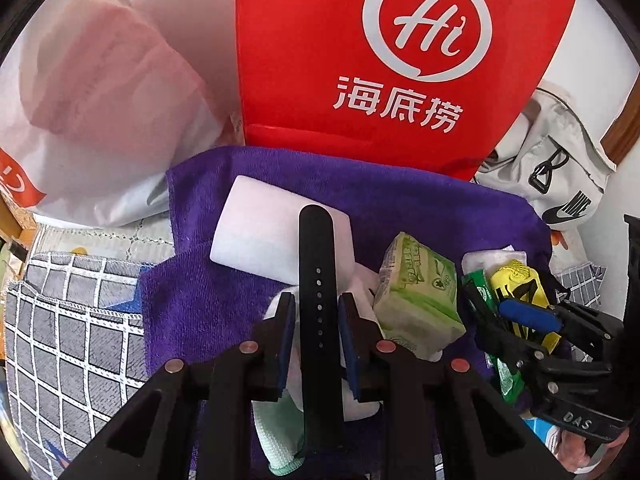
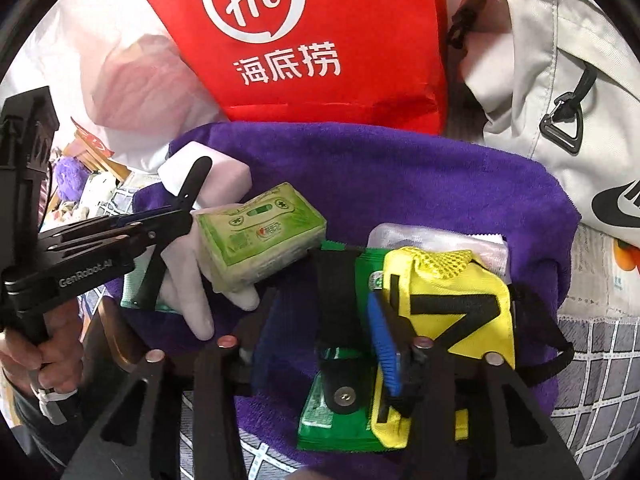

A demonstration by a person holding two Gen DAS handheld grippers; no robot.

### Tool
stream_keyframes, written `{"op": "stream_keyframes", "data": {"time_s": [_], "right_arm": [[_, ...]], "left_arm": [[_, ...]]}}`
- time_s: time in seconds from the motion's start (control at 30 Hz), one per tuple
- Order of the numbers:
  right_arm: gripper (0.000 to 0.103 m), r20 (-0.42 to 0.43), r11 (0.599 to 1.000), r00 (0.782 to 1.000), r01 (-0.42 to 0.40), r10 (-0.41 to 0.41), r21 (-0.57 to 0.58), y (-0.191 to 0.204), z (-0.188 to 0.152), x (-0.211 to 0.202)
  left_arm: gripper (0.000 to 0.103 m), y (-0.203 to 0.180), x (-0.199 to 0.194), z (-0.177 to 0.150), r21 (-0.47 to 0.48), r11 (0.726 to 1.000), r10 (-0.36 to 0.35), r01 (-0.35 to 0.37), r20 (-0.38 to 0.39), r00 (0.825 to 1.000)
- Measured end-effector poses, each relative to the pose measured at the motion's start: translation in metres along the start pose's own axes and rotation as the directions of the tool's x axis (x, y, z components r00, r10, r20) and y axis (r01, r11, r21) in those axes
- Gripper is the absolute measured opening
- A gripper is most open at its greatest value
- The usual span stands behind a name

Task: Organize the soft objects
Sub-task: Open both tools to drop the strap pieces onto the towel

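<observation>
The purple towel [image 2: 400,184] carries every soft item. Left gripper [image 1: 316,312] sits narrow over the white glove [image 1: 360,360], long axis running away. Right gripper [image 2: 320,340] — jaws half-spread, gripping nothing — straddles the green packet [image 2: 340,420], yellow pouch [image 2: 460,308] just beside.

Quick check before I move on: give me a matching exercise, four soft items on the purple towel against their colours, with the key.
Things:
1. tissue pack
2. mesh pouch
3. sponge block
4. flat sachet

Colours:
A. white
B. dark green
C. pale green
D. yellow with black straps

Pairs: 1-C, 2-D, 3-A, 4-B. All lie on the purple towel.
</observation>
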State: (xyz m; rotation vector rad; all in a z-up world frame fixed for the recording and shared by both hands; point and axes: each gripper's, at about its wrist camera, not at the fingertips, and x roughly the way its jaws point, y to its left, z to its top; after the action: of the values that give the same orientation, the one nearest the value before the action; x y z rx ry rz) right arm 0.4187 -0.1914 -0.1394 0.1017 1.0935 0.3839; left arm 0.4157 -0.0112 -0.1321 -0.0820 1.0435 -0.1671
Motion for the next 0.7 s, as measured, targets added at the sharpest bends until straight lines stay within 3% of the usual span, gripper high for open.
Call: {"op": "stream_keyframes", "data": {"time_s": [0.07, 0.13, 0.17, 0.2, 0.27, 0.47, 0.7], "right_arm": [[0.056, 0.013, 1.000, 1.000, 0.007, -0.007, -0.002, 0.003, 0.000, -0.004], [0.064, 0.028, 1.000, 0.999, 0.017, -0.016, -0.011, 0.005, 0.000, -0.009], [0.067, 0.039, 0.999, 0.999, 0.033, -0.032, -0.017, 0.007, 0.000, -0.012], [0.075, 0.054, 0.998, 0.997, 0.061, -0.060, -0.021, 0.009, 0.001, -0.015], [0.083, 0.084, 0.996, 0.992, 0.092, -0.090, -0.018, 0.010, 0.002, -0.022], [0.083, 0.101, 0.994, 0.989, 0.108, -0.111, 0.032, 0.004, -0.002, -0.045], [0.083, 0.131, 0.992, 0.986, 0.091, -0.102, 0.085, 0.011, -0.021, -0.087]], "left_arm": [[0.028, -0.001, 0.001, 0.000, -0.001, 1.000, 0.003, -0.003, 0.000, 1.000], [0.039, -0.001, 0.000, 0.000, -0.006, 1.000, 0.000, 0.000, 0.001, 1.000], [0.051, -0.001, -0.001, 0.000, -0.007, 1.000, -0.003, 0.003, 0.003, 1.000], [0.058, 0.000, -0.004, 0.000, -0.010, 1.000, -0.005, 0.005, 0.008, 1.000], [0.059, 0.002, -0.011, 0.000, -0.021, 1.000, -0.015, 0.015, 0.020, 1.000], [0.066, 0.008, -0.035, -0.001, -0.048, 0.999, -0.015, 0.016, 0.038, 0.999], [0.066, 0.006, -0.080, -0.014, -0.045, 0.999, 0.010, -0.007, 0.079, 0.997]]}}
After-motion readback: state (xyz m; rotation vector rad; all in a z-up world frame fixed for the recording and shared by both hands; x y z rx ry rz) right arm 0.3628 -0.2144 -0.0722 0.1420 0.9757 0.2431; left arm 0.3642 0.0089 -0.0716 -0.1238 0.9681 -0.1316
